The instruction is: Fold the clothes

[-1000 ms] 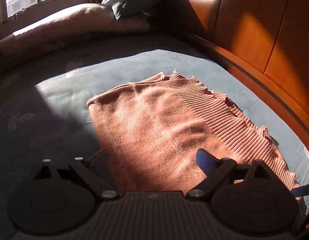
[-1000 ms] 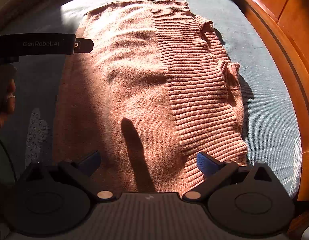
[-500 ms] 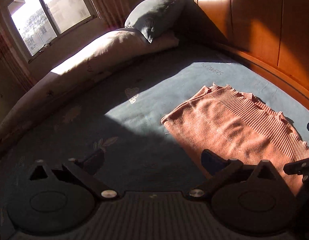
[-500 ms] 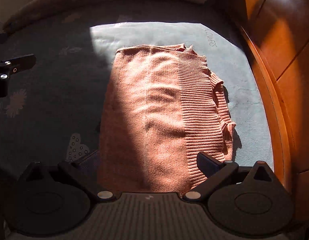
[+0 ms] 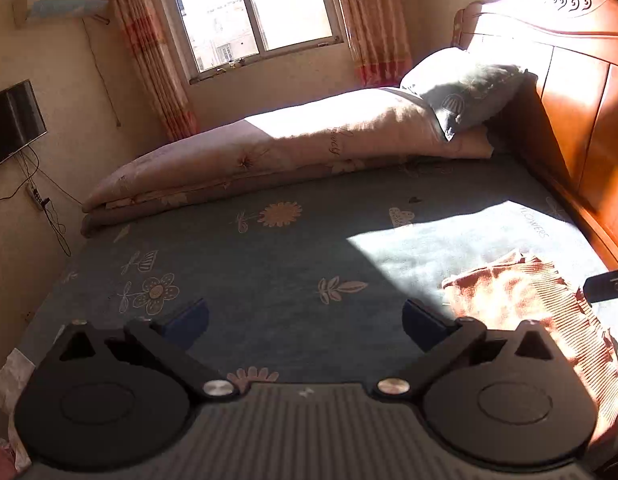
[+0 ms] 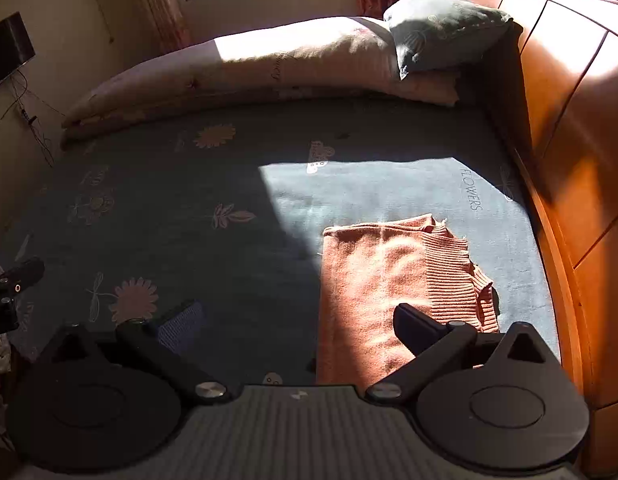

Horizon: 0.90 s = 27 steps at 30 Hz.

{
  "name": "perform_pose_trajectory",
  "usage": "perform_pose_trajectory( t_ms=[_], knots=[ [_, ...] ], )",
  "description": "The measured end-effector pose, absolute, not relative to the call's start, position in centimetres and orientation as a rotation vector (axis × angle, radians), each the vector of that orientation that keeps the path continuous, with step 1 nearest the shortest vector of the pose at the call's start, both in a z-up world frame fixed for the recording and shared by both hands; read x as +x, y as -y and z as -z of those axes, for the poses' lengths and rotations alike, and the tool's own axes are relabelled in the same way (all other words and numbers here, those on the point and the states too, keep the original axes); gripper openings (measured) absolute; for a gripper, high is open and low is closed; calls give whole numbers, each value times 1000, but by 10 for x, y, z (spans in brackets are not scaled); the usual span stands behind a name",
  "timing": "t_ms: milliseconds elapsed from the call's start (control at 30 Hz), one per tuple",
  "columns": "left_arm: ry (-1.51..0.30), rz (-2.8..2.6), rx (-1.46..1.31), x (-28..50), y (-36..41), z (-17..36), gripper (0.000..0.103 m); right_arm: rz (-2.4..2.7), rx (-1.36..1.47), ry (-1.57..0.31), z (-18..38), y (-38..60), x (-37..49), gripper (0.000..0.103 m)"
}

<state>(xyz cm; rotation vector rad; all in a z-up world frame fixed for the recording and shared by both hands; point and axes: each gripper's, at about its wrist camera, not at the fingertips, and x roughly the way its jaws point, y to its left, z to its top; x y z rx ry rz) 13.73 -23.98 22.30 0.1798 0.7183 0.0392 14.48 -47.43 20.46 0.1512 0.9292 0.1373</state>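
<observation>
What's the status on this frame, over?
Left gripper open, empty. Right gripper open, empty. Orange sweater lies folded on blue bedsheet, untouched. Nothing in the way.

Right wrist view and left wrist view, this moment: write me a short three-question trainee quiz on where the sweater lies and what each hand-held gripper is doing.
1. True or false: the orange sweater lies folded on the blue bedsheet, partly in a patch of sunlight.
2. Multiple choice: the right hand-held gripper is (A) shut on the sweater, (B) open and holding nothing, (C) shut on the pillow.
3. Fill in: the grey pillow rests on the rolled ____ beside the wooden headboard.

Key: 1 true; 2 B; 3 quilt. The left hand-held gripper is open too, with nothing between its fingers.
</observation>
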Motion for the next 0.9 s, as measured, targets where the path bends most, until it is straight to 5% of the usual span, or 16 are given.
perform_pose_trajectory(
  t_ms=[400,900],
  knots=[
    [-1087,44,-6,170,195,-198,102,33,236,-1158,-196,419,144,103],
    [-1307,101,1,171,175,-170,102,105,153,-1194,-191,367,134,103]
  ],
)
